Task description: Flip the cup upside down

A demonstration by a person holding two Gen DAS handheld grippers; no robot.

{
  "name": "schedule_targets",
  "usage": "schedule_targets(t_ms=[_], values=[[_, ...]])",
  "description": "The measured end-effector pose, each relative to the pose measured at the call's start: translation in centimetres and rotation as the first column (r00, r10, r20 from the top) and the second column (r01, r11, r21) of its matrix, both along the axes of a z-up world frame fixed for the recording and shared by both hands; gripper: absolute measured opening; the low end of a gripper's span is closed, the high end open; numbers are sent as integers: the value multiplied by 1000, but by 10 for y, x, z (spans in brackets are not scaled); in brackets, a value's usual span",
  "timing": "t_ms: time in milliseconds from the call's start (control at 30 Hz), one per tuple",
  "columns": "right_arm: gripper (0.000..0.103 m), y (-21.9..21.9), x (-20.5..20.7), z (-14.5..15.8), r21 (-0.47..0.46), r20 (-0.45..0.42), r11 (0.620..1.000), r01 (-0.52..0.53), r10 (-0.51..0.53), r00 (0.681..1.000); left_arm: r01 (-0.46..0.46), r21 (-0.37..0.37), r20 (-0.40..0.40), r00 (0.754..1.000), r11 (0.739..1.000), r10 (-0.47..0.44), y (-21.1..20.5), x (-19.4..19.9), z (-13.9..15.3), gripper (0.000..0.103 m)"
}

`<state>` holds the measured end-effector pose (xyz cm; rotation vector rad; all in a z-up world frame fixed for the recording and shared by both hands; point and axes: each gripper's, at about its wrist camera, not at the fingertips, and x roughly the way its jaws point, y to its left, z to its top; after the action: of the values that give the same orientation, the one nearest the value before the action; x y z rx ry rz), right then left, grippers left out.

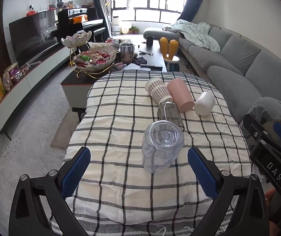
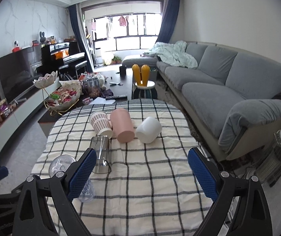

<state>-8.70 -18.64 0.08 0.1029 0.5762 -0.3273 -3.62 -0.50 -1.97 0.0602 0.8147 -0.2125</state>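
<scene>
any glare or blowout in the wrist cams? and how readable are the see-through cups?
Left wrist: window blown out white, strong fisheye bending; clear plastic cup lying on the checked cloth is sharp, low contrast. Right wrist: window also overexposed, ceiling light streak top; that cup is half hidden behind the right gripper's left finger; glass tumbler reads faintly.
</scene>
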Motion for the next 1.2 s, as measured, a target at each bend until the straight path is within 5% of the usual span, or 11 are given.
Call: schedule_targets(t_ms=[533, 1200], values=[[100, 8, -11, 8, -65, 52, 998, -3, 6, 999, 10, -2, 145, 989, 1000, -10, 1, -15, 6, 103], [102, 12, -14, 14, -75, 71, 997, -5, 10, 997, -69, 0, 218, 974, 998, 67, 10, -17, 12, 103]])
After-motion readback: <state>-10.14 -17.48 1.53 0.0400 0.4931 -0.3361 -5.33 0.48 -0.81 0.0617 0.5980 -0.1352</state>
